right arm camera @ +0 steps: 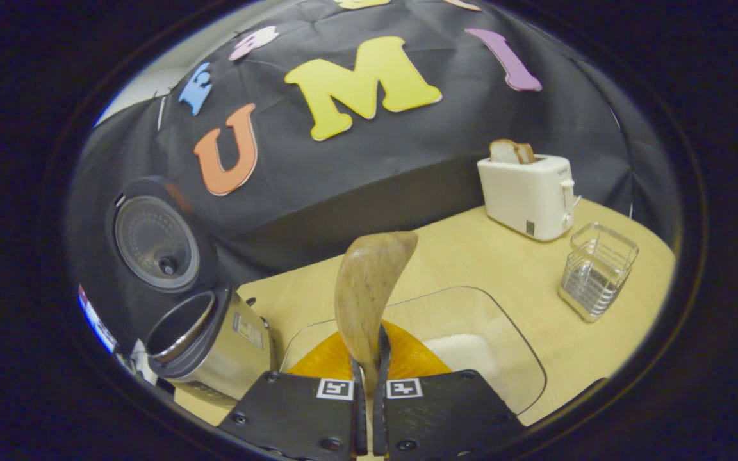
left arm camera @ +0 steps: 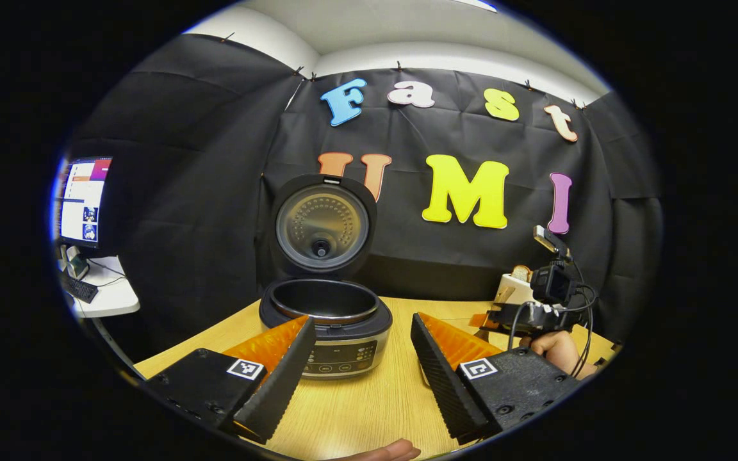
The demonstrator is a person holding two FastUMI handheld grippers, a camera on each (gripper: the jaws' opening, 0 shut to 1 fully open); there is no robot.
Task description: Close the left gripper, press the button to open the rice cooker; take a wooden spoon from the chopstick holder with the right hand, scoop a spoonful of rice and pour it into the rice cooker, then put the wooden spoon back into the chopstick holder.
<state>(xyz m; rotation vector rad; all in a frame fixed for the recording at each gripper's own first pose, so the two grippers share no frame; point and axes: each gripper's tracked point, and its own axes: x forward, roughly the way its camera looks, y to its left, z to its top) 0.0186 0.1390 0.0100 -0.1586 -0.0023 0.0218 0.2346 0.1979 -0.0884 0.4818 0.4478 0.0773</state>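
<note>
The rice cooker (left arm camera: 327, 320) stands on the wooden table with its lid (left arm camera: 322, 225) swung up and its dark inner pot bare. My left gripper (left arm camera: 361, 346) hangs open in front of it, one finger on each side of the control panel, touching nothing. My right gripper (right arm camera: 369, 358) is shut on the handle of the wooden spoon (right arm camera: 369, 288), whose bowl points up and away. Below the spoon lies a clear container (right arm camera: 471, 346) with white rice (right arm camera: 465, 352) in it. The wire chopstick holder (right arm camera: 596, 269) stands to the right with nothing in it. The rice cooker (right arm camera: 209, 339) appears at the left of the right gripper view.
A white toaster (right arm camera: 529, 195) with bread slices stands at the back right of the table. In the left gripper view the other gripper and a hand (left arm camera: 558, 349) show at the right. A monitor (left arm camera: 84, 202) on a side desk stands far left. A fingertip (left arm camera: 388, 451) shows at the bottom edge.
</note>
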